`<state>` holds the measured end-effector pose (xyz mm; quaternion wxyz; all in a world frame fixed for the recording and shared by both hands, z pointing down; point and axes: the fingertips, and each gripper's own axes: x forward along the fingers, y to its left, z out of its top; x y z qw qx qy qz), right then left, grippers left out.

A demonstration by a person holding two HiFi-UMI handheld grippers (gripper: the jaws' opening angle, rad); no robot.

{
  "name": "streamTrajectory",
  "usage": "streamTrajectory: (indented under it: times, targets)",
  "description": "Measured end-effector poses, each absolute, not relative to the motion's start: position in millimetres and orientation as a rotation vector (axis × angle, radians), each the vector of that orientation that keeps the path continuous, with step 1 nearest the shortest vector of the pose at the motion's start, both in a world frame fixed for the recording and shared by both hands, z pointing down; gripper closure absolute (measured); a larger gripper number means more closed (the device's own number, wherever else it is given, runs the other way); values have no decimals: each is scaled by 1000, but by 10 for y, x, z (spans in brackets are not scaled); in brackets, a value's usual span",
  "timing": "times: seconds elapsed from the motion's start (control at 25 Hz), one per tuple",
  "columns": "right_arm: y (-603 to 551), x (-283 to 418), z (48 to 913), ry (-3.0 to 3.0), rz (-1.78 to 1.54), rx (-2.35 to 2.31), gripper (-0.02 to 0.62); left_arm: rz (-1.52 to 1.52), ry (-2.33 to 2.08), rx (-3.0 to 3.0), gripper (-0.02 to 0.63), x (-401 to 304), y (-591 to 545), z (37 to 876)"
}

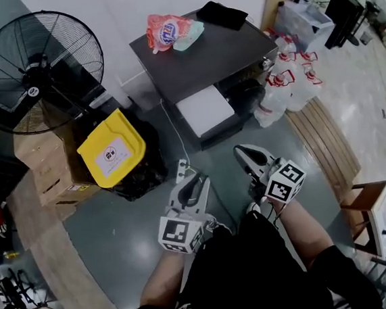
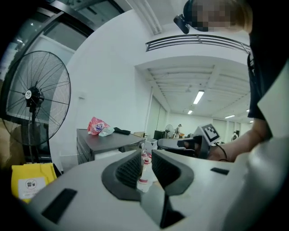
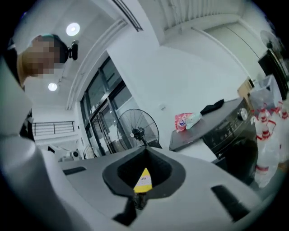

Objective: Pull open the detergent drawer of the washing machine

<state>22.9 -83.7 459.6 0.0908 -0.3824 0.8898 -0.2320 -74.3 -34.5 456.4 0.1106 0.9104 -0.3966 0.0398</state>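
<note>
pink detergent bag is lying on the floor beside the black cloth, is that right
Not quite. The pink detergent bag is not on the floor: it lies on top of the washing machine. The rest holds, since it lies beside the black cloth, which is on that same top. The head view shows this most plainly.

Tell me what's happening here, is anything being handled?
A person stands back from the washing machine, a gripper in each hand. Neither touches it. The left gripper has its jaws slightly apart with nothing between them; the right gripper is shut and empty. What looks like the machine's white drawer juts out in front.
</note>
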Motion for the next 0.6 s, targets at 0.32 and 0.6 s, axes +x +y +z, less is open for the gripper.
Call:
streamTrajectory:
  times: [0.32,0.6]
  targets:
    - [-379,556,4079,2892,-305,-1095,595,137,-1259,2655,589,-193,-71,4438]
    - [156,896,3958,2993,-198,-944,594,145,-1330,2632,589,402,417,4410]
